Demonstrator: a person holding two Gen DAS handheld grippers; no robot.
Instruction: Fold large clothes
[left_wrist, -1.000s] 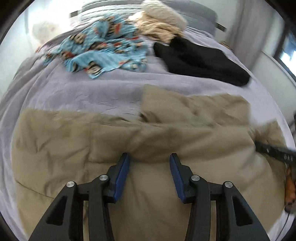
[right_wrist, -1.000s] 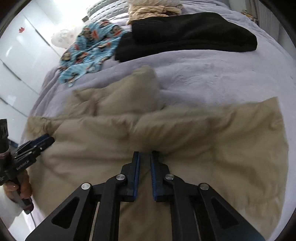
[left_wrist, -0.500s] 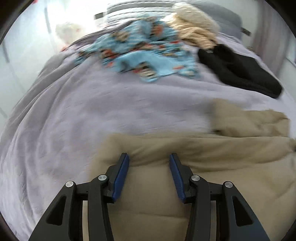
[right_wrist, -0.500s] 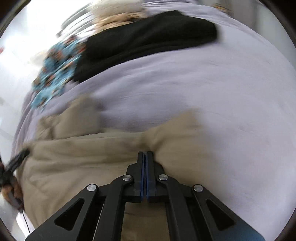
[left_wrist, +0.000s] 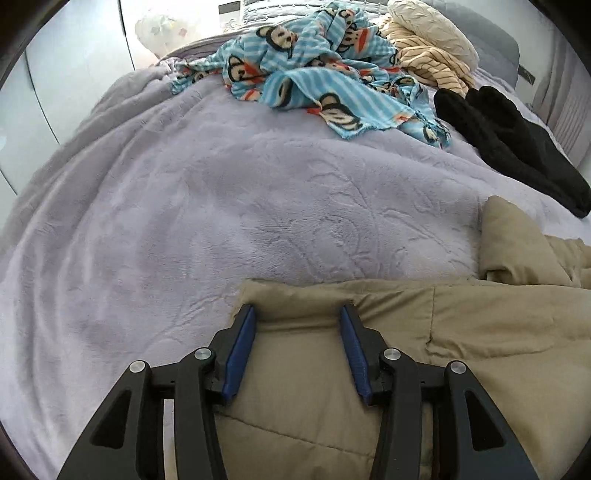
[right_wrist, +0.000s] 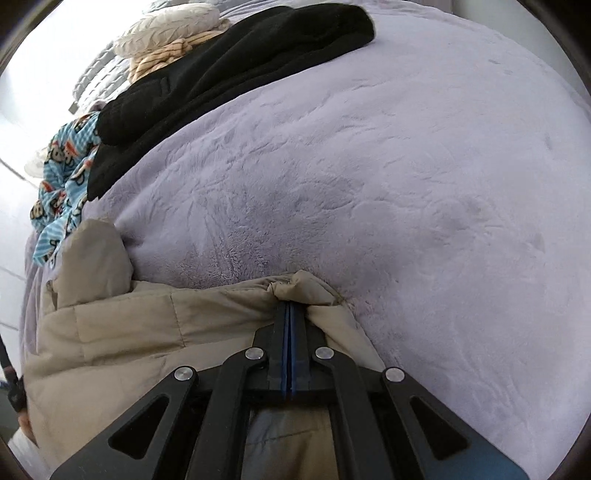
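I had the right gripper (right_wrist: 289, 306) pinched on the far corner of the tan jacket (left_wrist: 461, 332), which lay on the bed (left_wrist: 258, 192), while the left gripper (left_wrist: 297, 314) straddled the opposite corner with jaws spread (not yet gripping), so I judged the fold's grasp step half done, needing the left to close next.

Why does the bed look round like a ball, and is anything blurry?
Left wrist view: the fisheye lens bulges the purple blanket and darkens the corners; the monkey blanket looks sharp. Right wrist view: same bulge, white glare washes out the top left, and the tan jacket is crisp.
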